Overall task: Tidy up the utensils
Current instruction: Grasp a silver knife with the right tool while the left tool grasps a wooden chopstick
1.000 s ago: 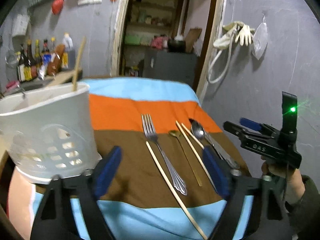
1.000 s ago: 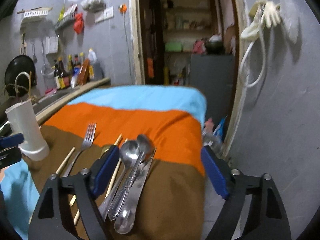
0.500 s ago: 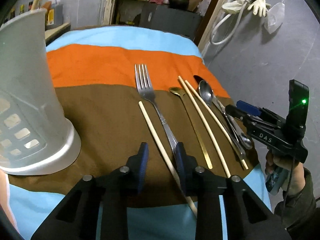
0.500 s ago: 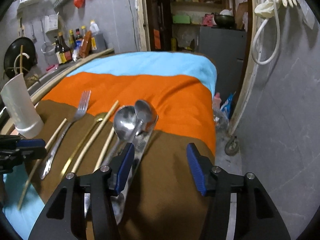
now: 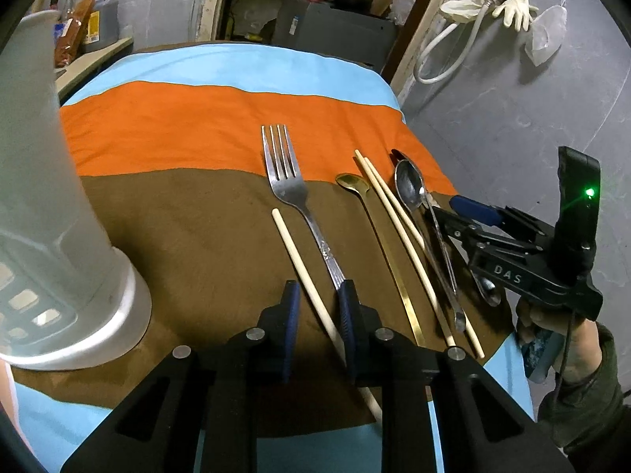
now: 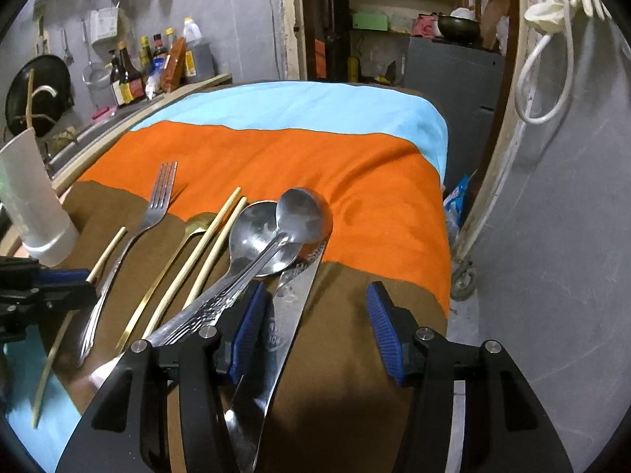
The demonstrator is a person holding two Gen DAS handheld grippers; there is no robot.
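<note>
Utensils lie in a row on the striped cloth; left gripper [image 5: 317, 327] fingers, nearly closed, straddle the pale wooden chopstick [image 5: 305, 276]. Pinch squarely, lift level. Right gripper [image 6: 315, 329] fingers gape, empty.

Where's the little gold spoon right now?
The slim gold metal spoon lies on the brown stripe of the cloth, between the silver metal fork on its left and the pair of pale wooden chopsticks on its right.
</note>
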